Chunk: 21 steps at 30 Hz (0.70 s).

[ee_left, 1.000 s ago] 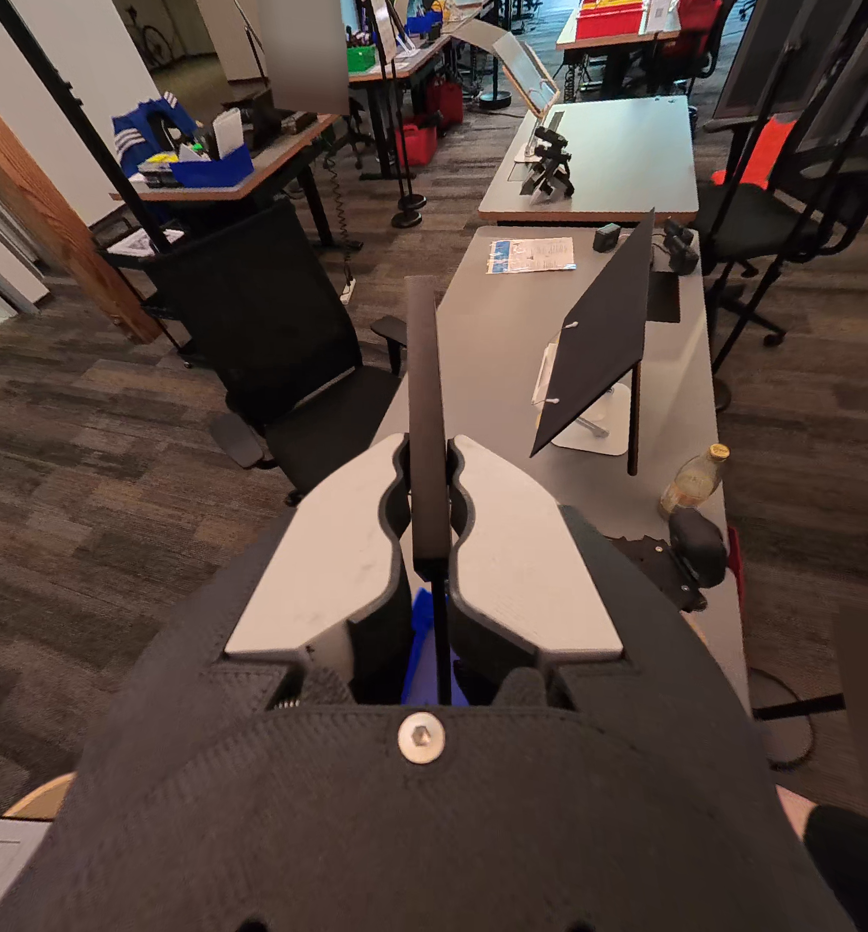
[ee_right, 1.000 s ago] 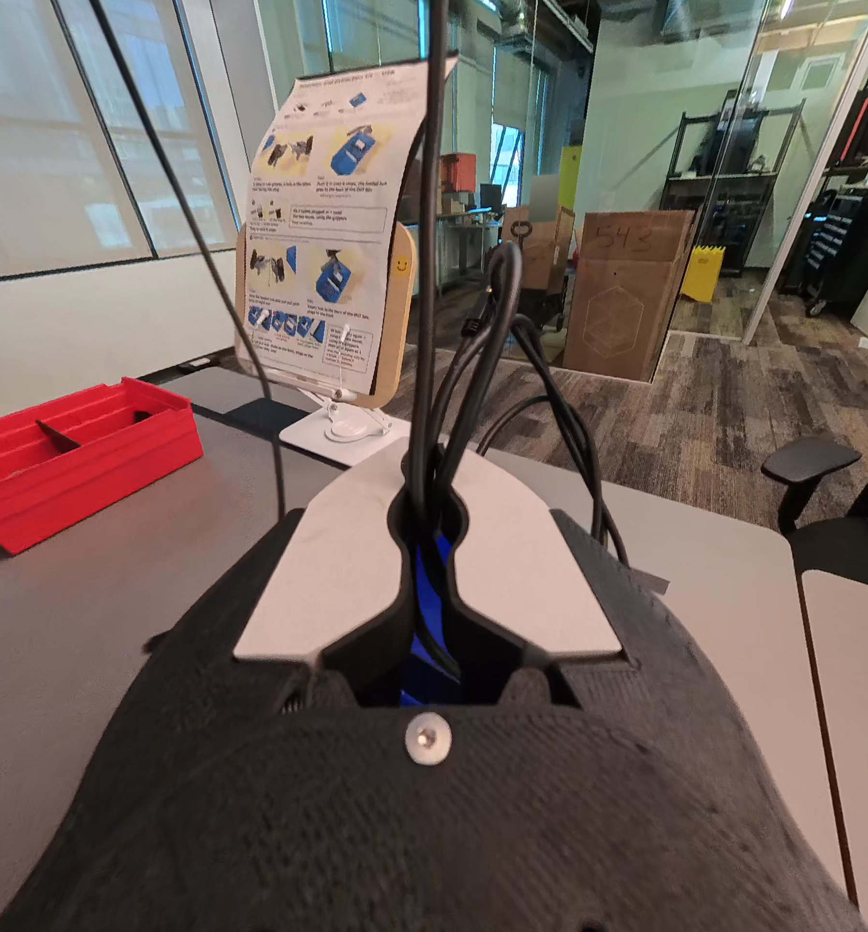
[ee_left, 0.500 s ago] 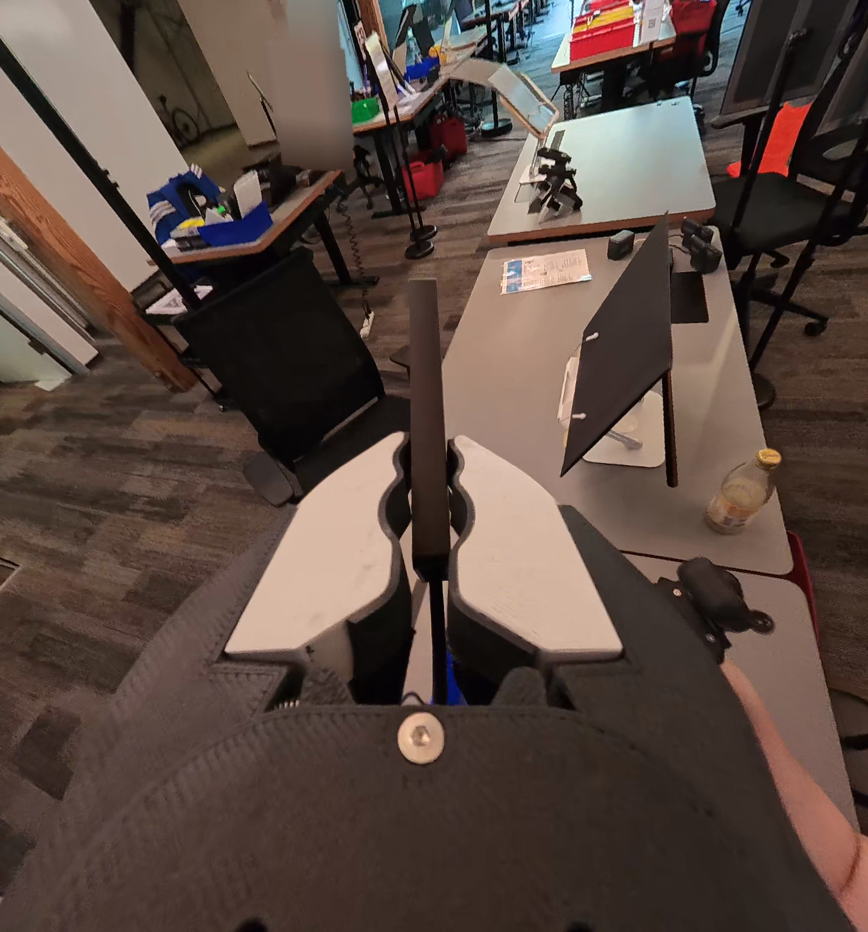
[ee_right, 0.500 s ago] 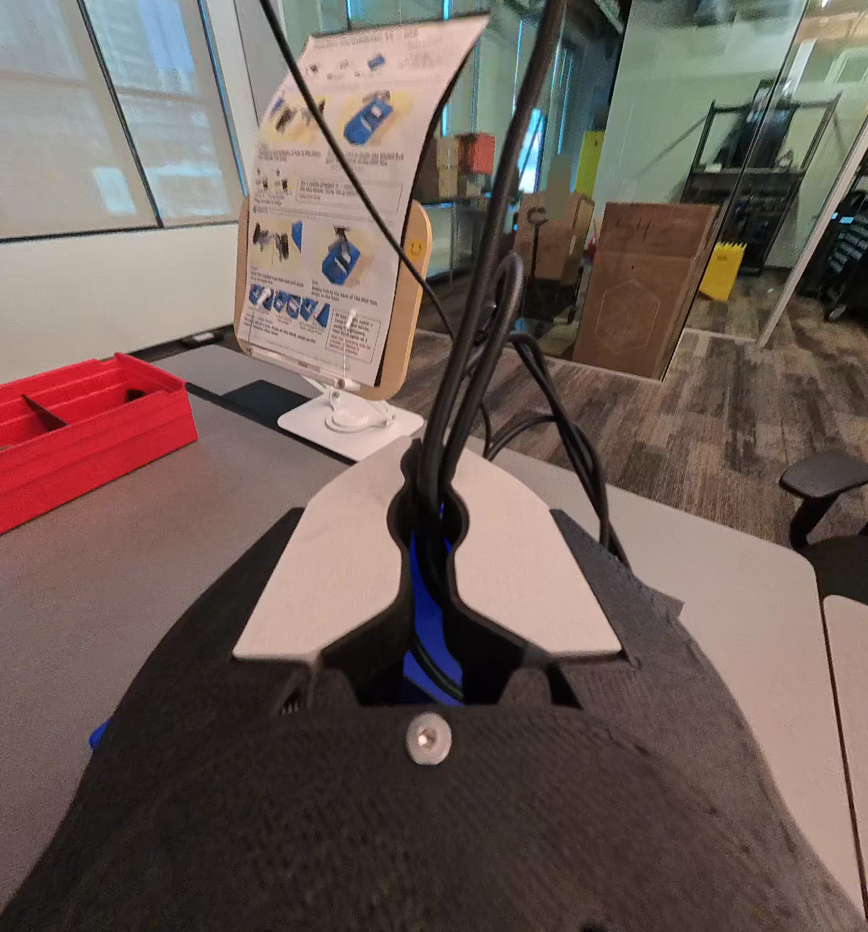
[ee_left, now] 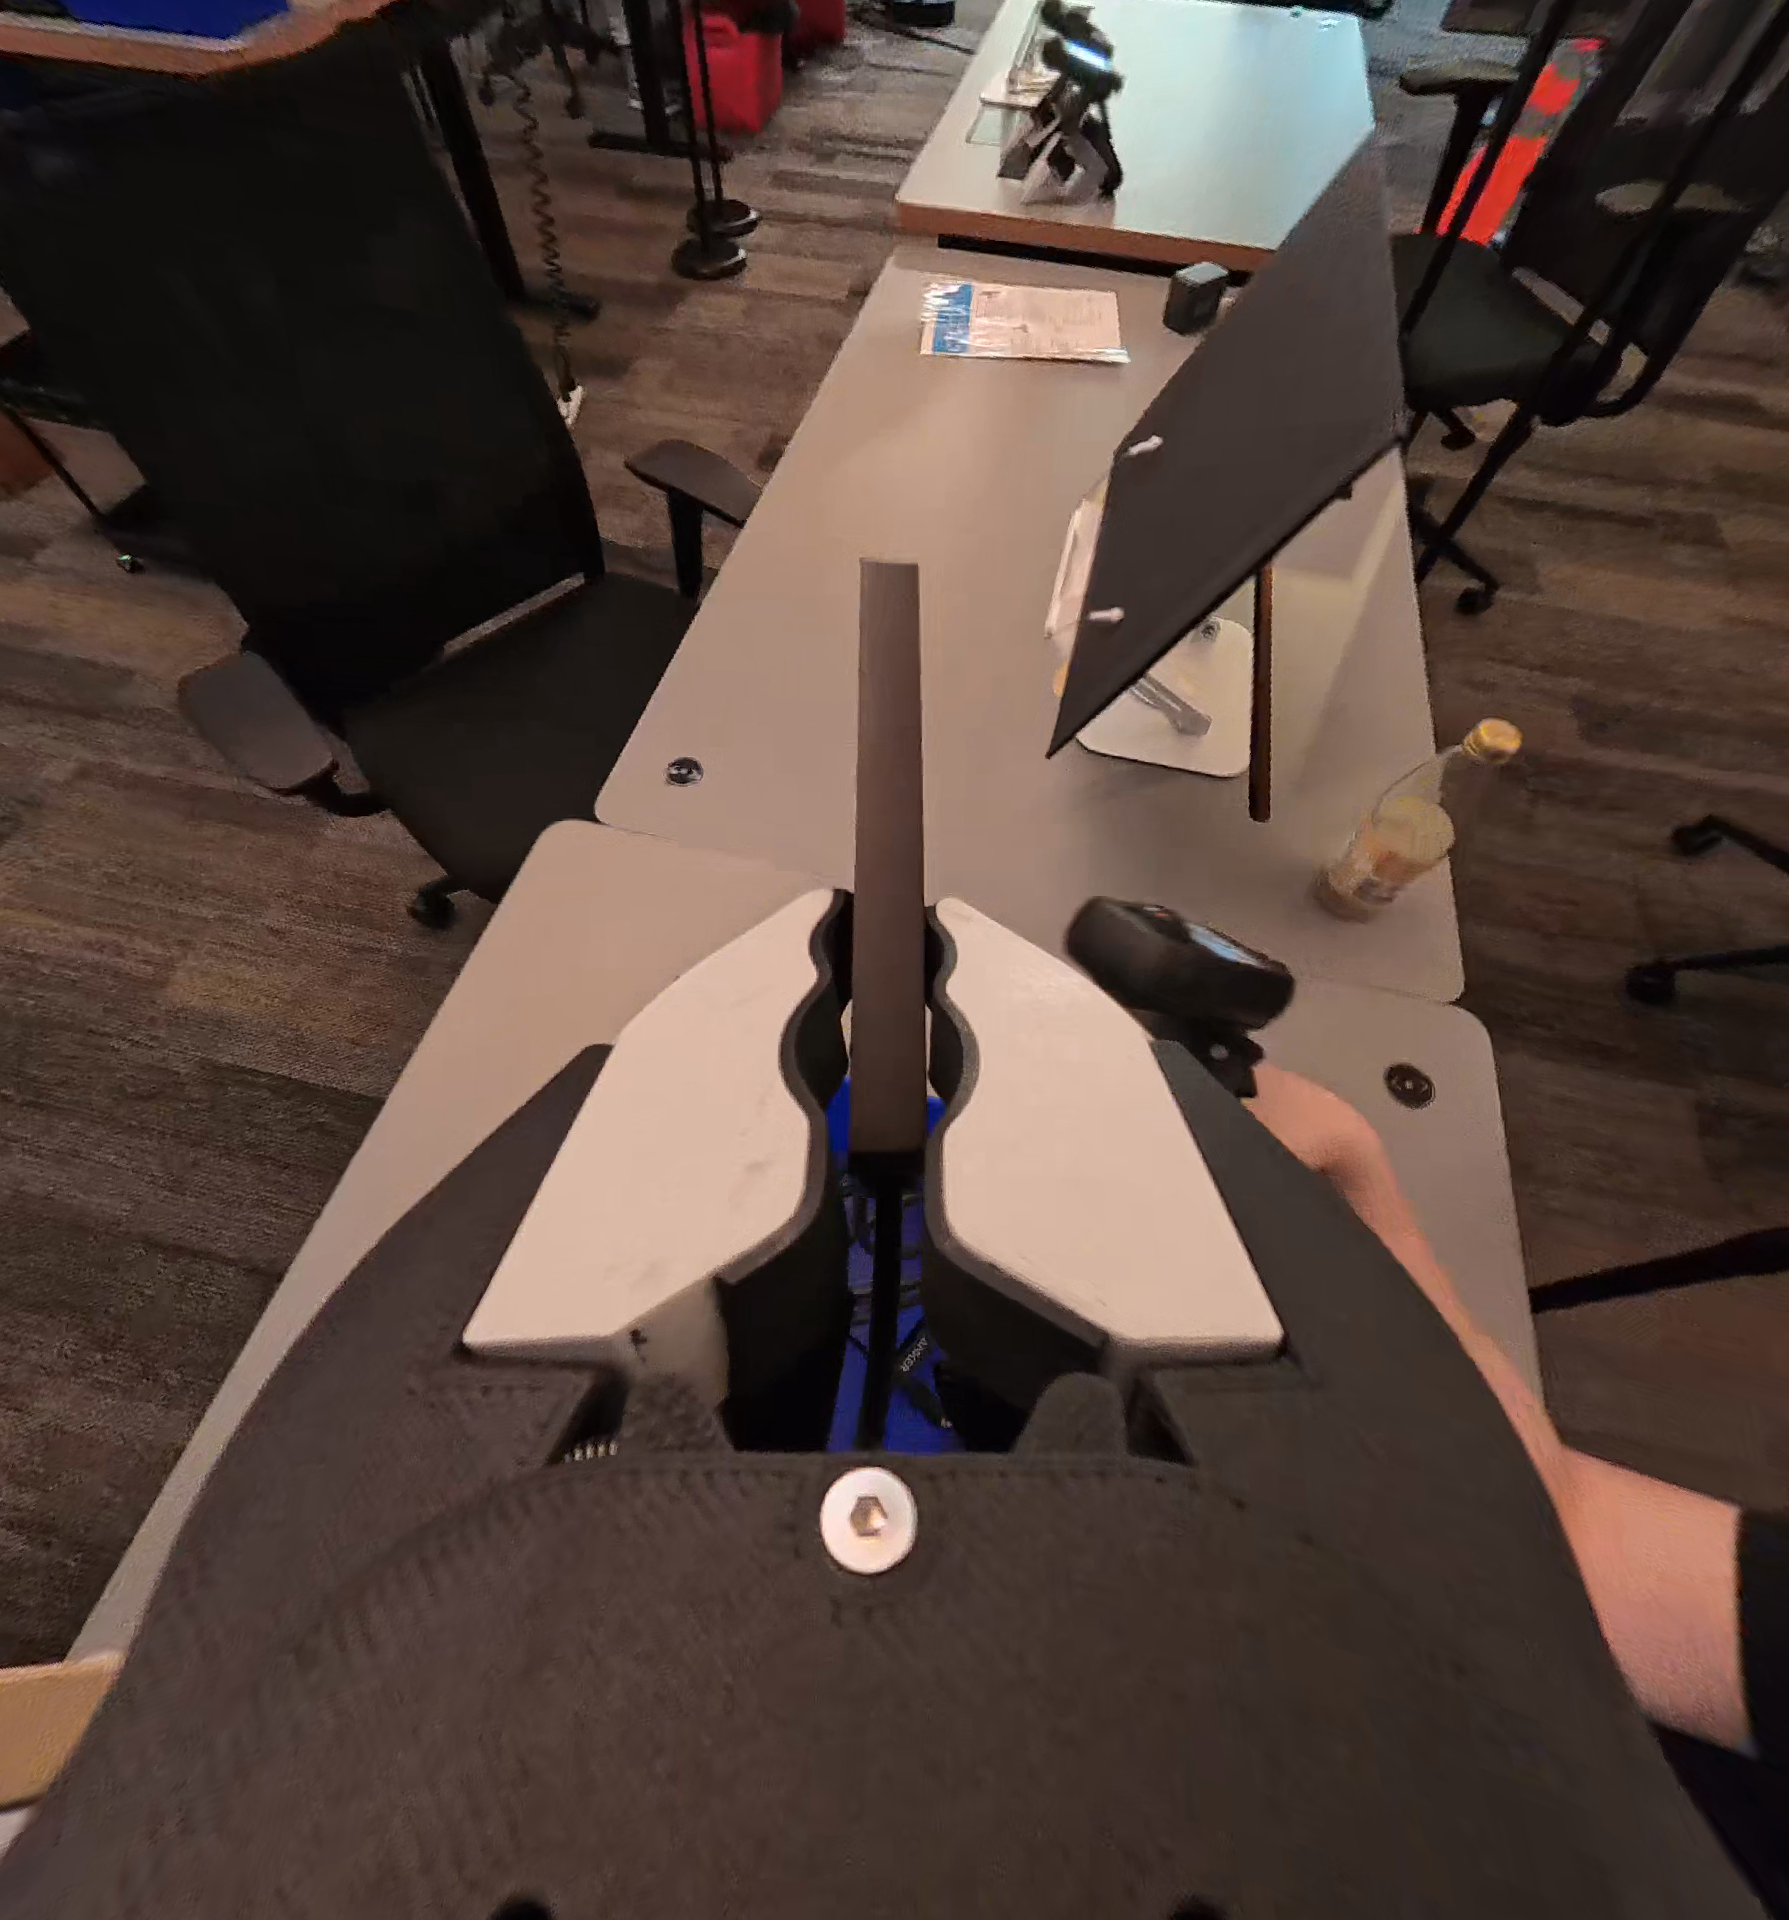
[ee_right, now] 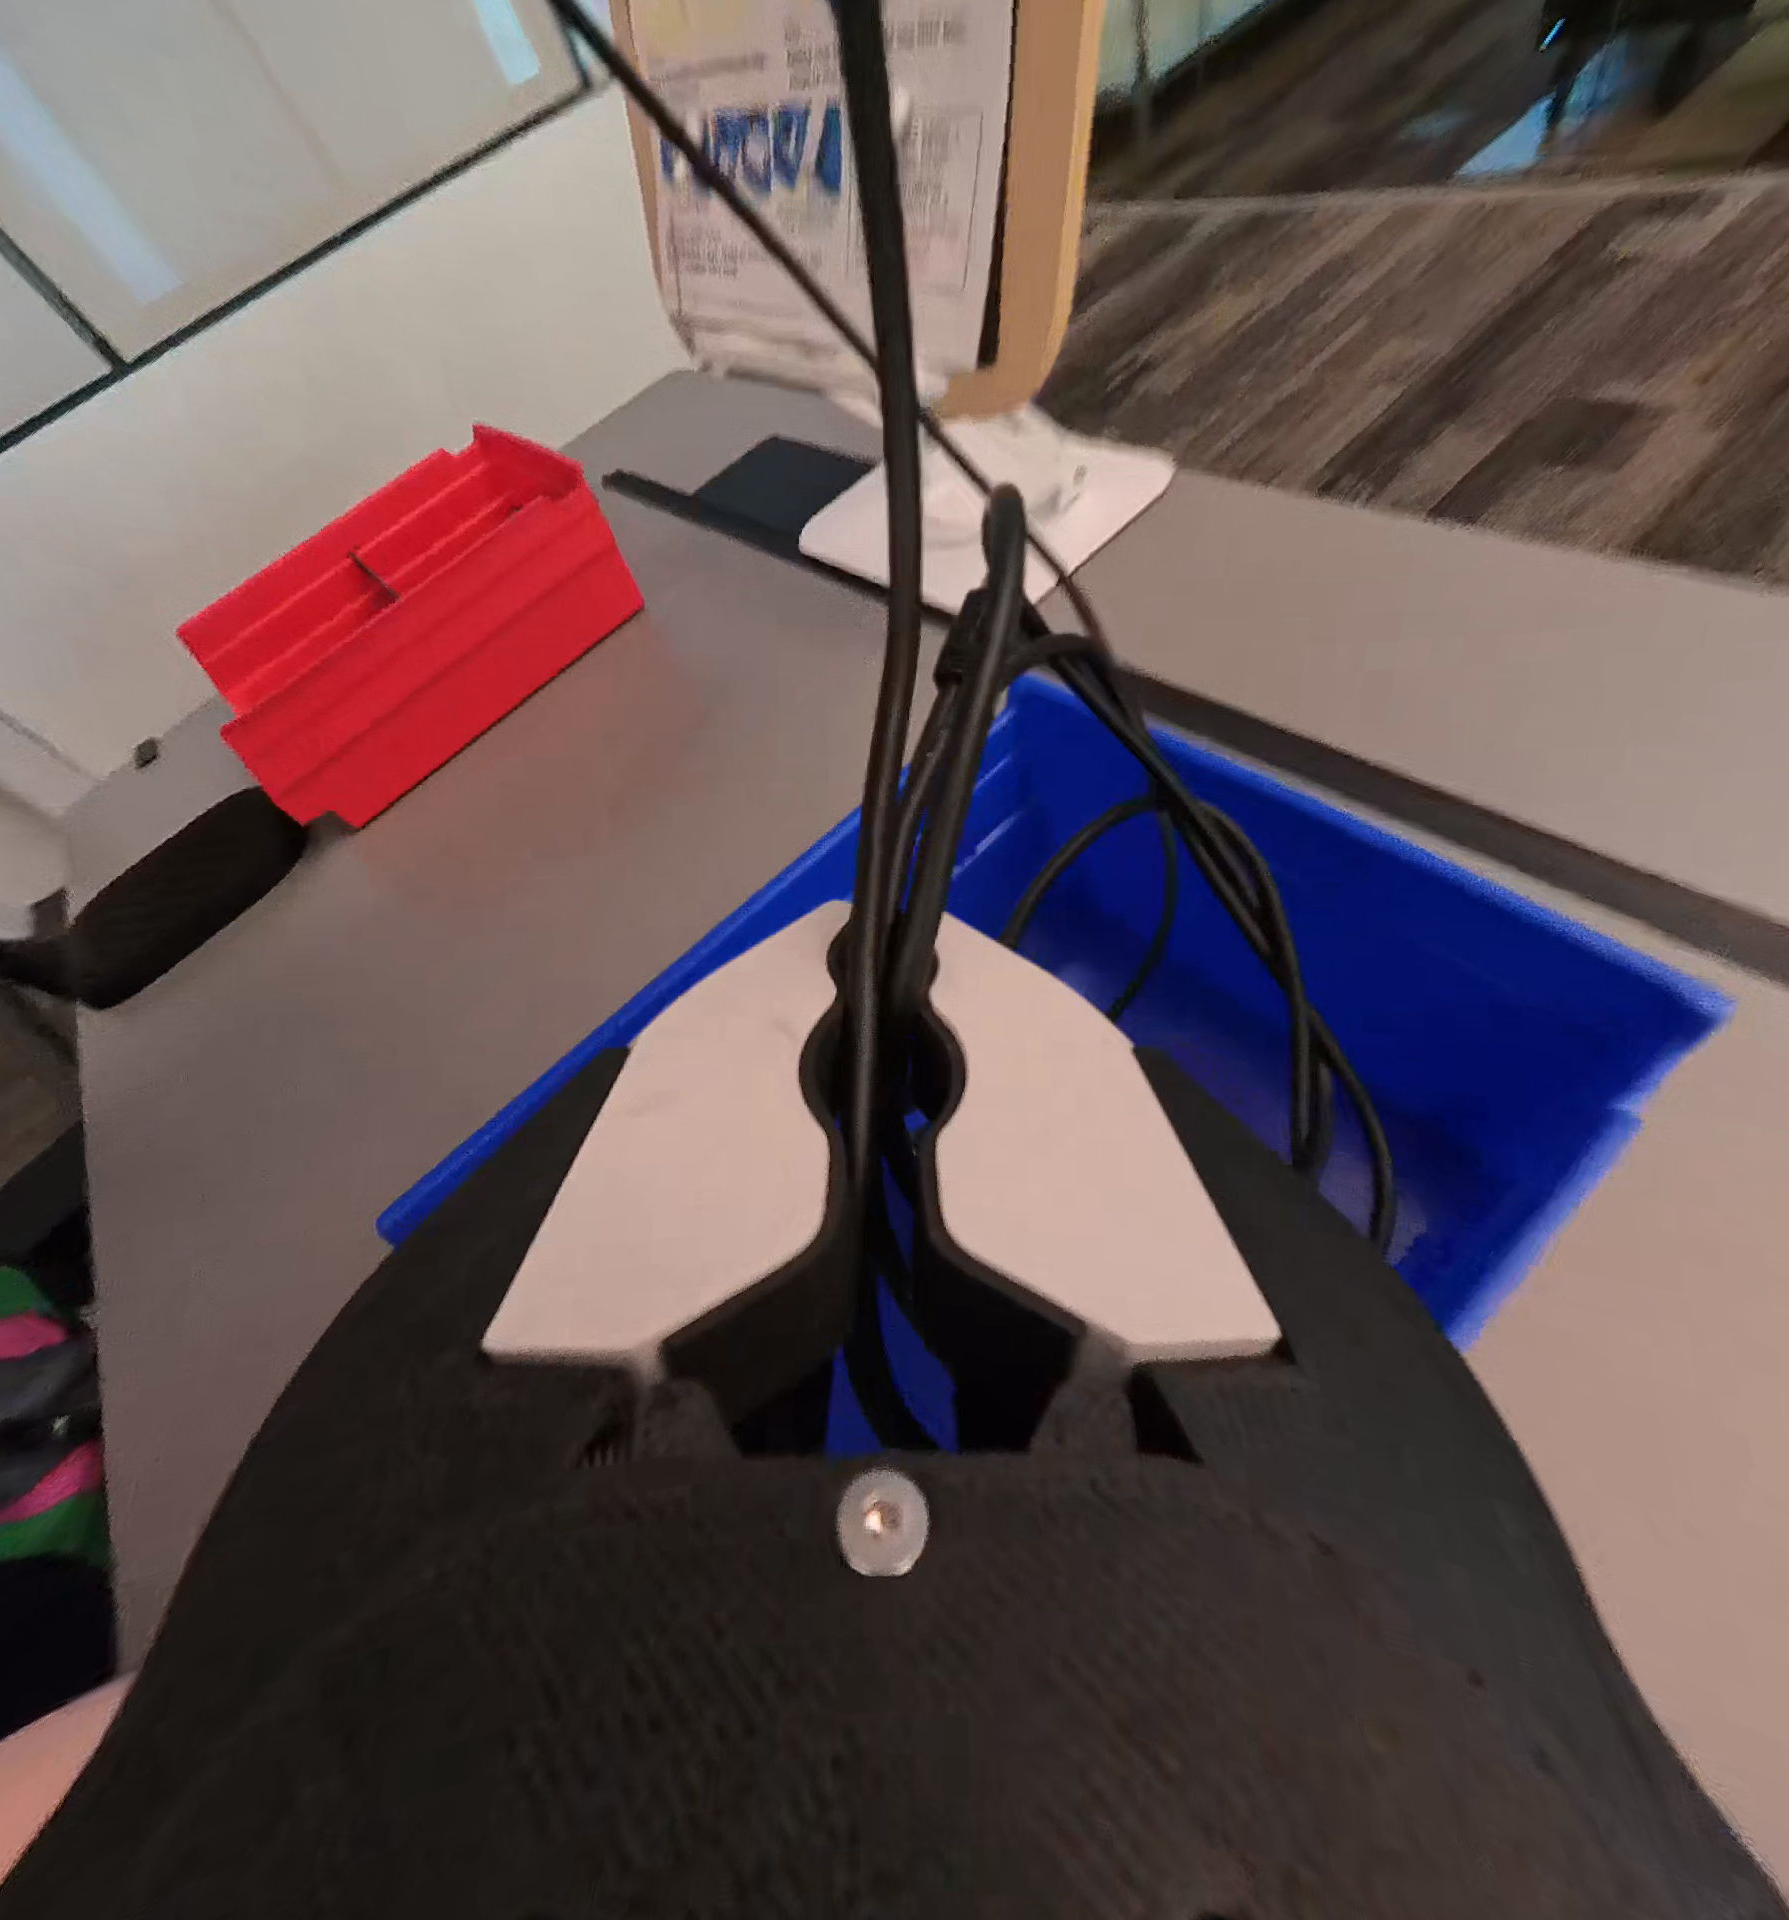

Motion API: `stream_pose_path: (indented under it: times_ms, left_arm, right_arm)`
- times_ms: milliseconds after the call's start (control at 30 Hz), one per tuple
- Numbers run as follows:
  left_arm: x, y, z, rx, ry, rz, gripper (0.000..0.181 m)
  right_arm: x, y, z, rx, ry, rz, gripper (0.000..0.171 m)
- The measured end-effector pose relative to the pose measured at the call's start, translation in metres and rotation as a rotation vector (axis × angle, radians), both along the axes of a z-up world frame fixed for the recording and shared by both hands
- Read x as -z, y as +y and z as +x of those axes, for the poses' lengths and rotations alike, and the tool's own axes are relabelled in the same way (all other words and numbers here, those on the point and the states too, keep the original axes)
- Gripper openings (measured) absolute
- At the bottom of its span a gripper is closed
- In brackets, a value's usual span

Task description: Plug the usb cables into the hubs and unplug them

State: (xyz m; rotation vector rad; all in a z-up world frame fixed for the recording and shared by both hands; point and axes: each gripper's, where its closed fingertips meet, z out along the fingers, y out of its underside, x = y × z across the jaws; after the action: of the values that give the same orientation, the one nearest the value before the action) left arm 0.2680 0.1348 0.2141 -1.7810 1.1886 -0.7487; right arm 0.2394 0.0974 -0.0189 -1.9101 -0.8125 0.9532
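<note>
red bin [ee_right: 407, 623], bottle [ee_left: 1394, 831], office chair [ee_left: 350, 499]

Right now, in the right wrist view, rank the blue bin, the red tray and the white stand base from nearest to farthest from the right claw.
1. Blue bin: directly under and ahead of the right claw, which grips black cables.
2. Red tray: ahead to the left on the table.
3. White stand base: farthest, straight ahead.
</note>
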Motion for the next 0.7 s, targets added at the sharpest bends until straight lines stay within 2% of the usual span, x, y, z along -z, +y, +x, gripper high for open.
stream_pose_path:
  times_ms: [100, 200, 267, 333, 400, 467, 567, 700]
  left_arm:
    - [0.022, -0.004, -0.007, 0.026, -0.023, -0.049, 0.011]
    - [0.038, -0.018, -0.012, 0.133, 0.008, -0.116, 0.011]
    - [0.048, -0.014, -0.020, 0.114, 0.069, -0.097, 0.011]
    - [0.054, -0.012, -0.023, 0.108, 0.085, -0.096, 0.011]
    - [0.058, -0.011, -0.024, 0.102, 0.073, -0.101, 0.011]
    - [0.069, -0.010, -0.025, 0.110, 0.097, -0.090, 0.011]
    - [0.101, -0.002, -0.024, 0.098, 0.194, -0.039, 0.011]
    - [0.163, 0.010, -0.018, 0.057, 0.351, -0.046, 0.011]
  right_arm:
    - [0.025, -0.001, -0.019, -0.114, -0.036, -0.089, 0.006]
    - [0.028, 0.000, -0.037, -0.193, -0.052, -0.034, 0.006]
    - [0.037, 0.020, -0.035, -0.098, -0.115, 0.001, 0.009]
    - [0.036, 0.033, -0.024, -0.006, -0.086, 0.002, 0.020]
    - [0.028, 0.027, -0.003, 0.032, -0.020, -0.030, 0.031]
    - [0.015, 0.021, 0.032, 0.152, 0.016, -0.014, 0.032]
    - [-0.006, 0.008, 0.077, 0.312, 0.058, 0.049, 0.031]
    - [-0.023, 0.003, 0.097, 0.416, 0.035, 0.145, 0.031]
